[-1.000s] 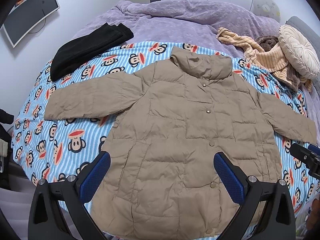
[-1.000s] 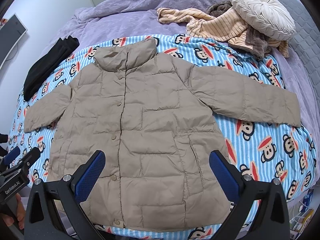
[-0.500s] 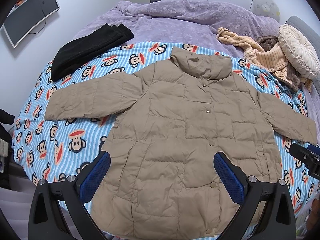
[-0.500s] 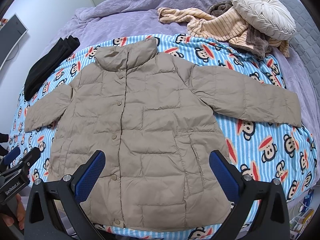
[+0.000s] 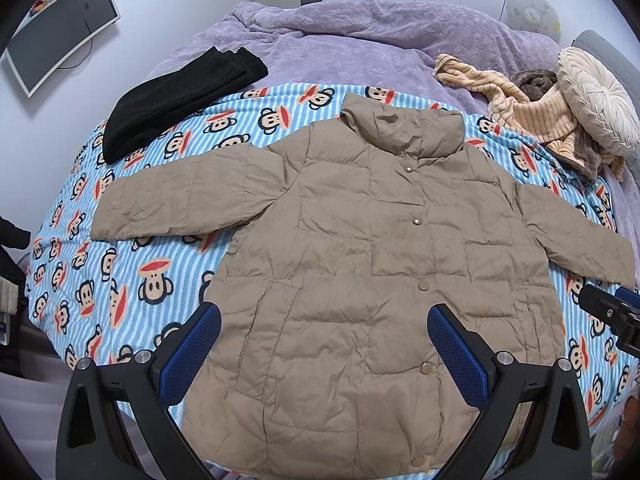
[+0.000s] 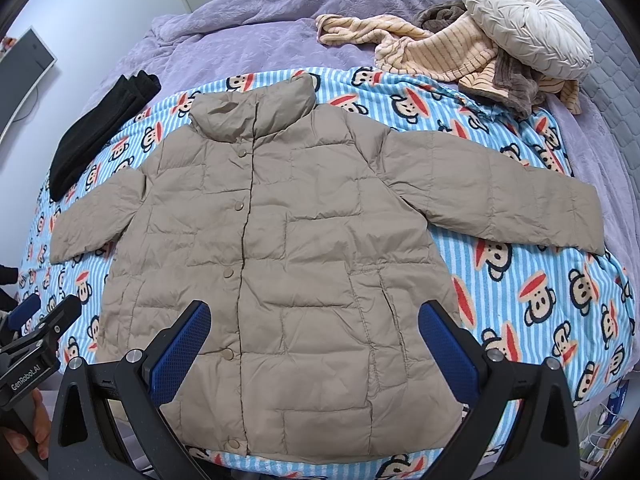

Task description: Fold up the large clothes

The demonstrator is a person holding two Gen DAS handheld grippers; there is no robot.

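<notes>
My left gripper [image 5: 322,346] hangs over the lower half of the tan puffer jacket [image 5: 360,272], jaws spread wide with nothing between them, the blue pads [image 5: 192,350] clear of the fabric. My right gripper [image 6: 314,344] hangs the same way above the hem, jaws spread wide and empty.

The jacket [image 6: 288,248] lies face up and snapped closed on the monkey-print blanket [image 5: 132,276], collar toward 12 o'clock, hem toward 6 o'clock at the near edge of the bed. Both sleeves are laid out sideways: in the left wrist view one reaches toward 9 o'clock and the other toward 3 o'clock, ending just beside the tip of my right gripper [image 5: 612,314] at the frame's right edge. In the right wrist view my left gripper [image 6: 34,332] shows at 8 o'clock, just beside the jacket's lower corner, with fingers [image 6: 24,432] of my hand below it.

A folded black garment [image 5: 172,100] lies at 11 o'clock, apart from the jacket, half on the blanket and half on the purple duvet [image 5: 360,44]. At 2 o'clock a heap of striped beige clothes [image 6: 440,50] sits under a round cream cushion [image 6: 528,20]. A monitor [image 5: 60,28] hangs on the wall at 10 o'clock.
</notes>
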